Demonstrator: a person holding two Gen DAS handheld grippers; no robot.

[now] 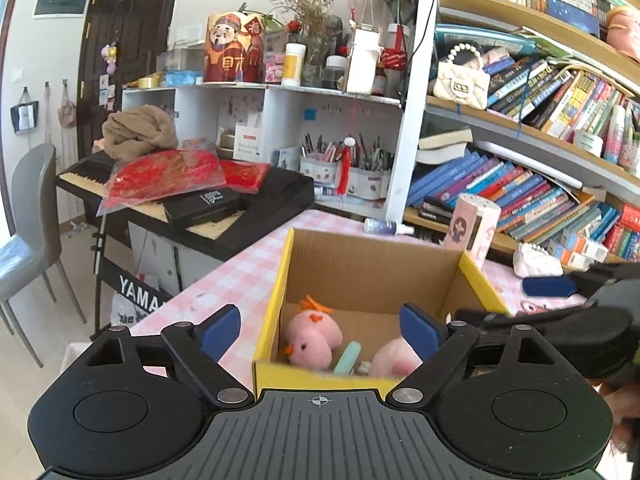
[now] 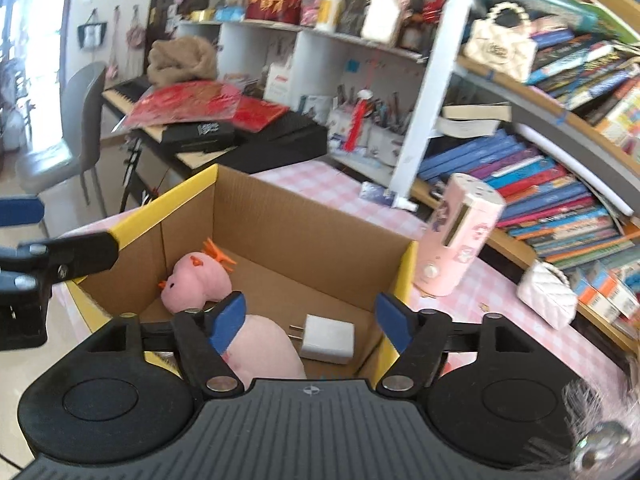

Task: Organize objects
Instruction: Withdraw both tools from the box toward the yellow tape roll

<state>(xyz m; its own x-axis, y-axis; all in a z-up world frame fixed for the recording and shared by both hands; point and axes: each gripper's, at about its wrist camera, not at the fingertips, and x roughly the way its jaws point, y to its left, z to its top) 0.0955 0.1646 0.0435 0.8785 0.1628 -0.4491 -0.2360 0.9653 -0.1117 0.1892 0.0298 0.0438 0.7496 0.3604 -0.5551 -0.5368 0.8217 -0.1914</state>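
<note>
An open cardboard box with yellow edges (image 1: 276, 280) (image 2: 288, 220) stands on the pink checked tablecloth. Inside lie a pink plush chick (image 1: 314, 338) (image 2: 200, 280), a second pink plush (image 1: 394, 358) (image 2: 264, 348), a white plug adapter (image 2: 328, 338) and a mint-green item (image 1: 347, 356). My left gripper (image 1: 322, 332) is open and empty, just above the box's near edge. My right gripper (image 2: 310, 318) is open and empty over the box's near right corner. The right gripper shows at the right of the left wrist view (image 1: 560, 292); the left one shows at the left of the right wrist view (image 2: 60, 256).
A pink cylindrical device (image 2: 460, 240) (image 1: 474, 228) and a white quilted purse (image 2: 546, 294) (image 1: 536, 262) stand right of the box. Crowded bookshelves (image 1: 520, 184) rise behind. A keyboard (image 1: 192, 196) piled with red bags lies at left, beside a grey chair (image 1: 28, 248).
</note>
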